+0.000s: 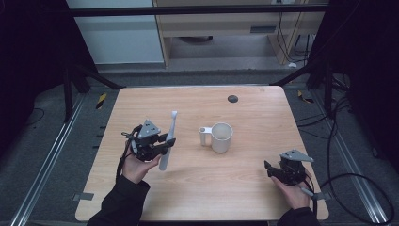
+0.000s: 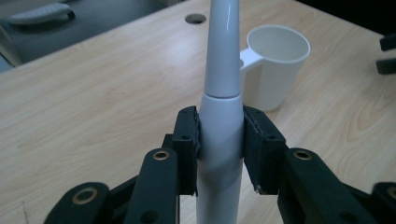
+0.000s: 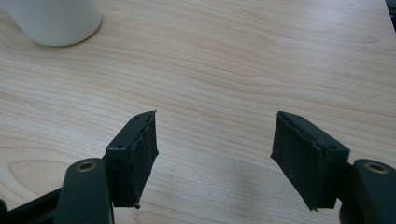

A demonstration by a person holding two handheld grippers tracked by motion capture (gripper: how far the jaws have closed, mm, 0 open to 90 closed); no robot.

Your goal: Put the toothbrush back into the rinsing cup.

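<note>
White electric toothbrush (image 2: 219,140): clamped at mid-body by left gripper (image 1: 157,141), raised off wooden table (image 1: 254,183), head pointing away, likely bound for white cup (image 1: 221,137) nearby. Right gripper (image 3: 215,154): jaws apart, empty, idle.

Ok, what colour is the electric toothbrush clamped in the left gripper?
White all over: the electric toothbrush shows best in the left gripper view, clamped by the left gripper.

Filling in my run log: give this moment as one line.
left gripper: shut on electric toothbrush | right gripper: open, nothing between jaws | cup: upright on table
</note>
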